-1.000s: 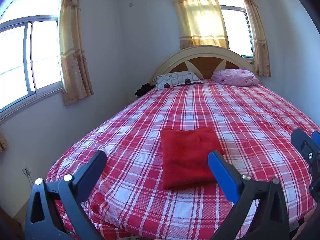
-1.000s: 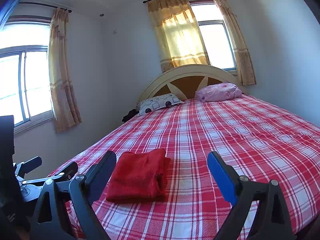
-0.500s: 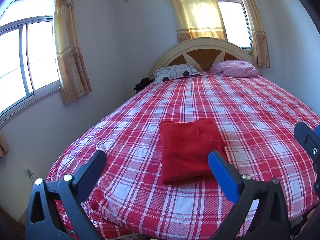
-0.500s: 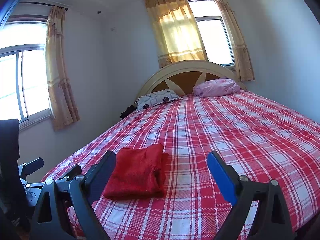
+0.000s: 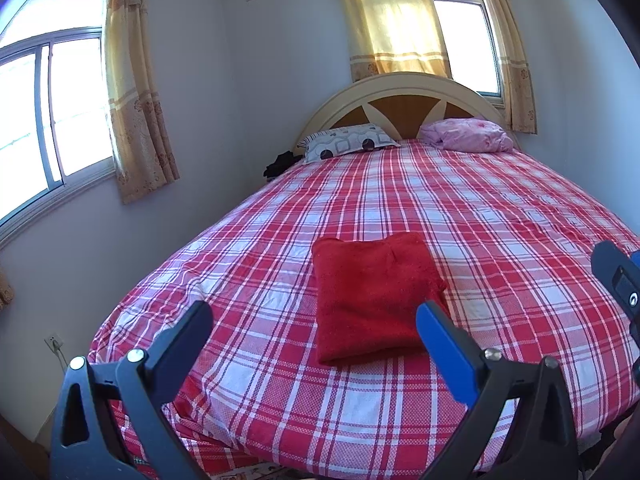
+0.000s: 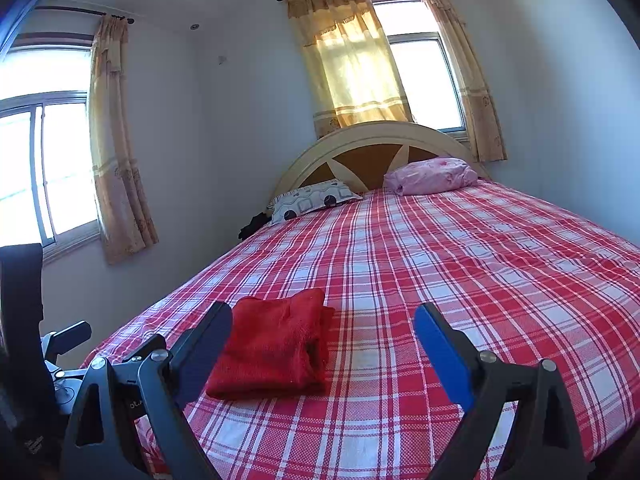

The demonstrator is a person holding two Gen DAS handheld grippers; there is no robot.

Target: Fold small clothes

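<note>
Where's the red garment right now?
The folded red garment lies on the plaid bedspread near the foot of the bed, ahead of the open left claw, untouched by either claw.

**A checked bed and what lies on it**

The bed (image 5: 500, 240) wears a red-and-white plaid sheet, smooth across most of its top and creased near the foot at 7 o'clock. A folded red cloth (image 5: 372, 296) lies flat near the foot. At 12 o'clock, against the arched headboard (image 5: 400, 96), rest a patterned white pillow (image 5: 348, 145) and, to its right, a pink bundle (image 5: 468, 140).
</note>
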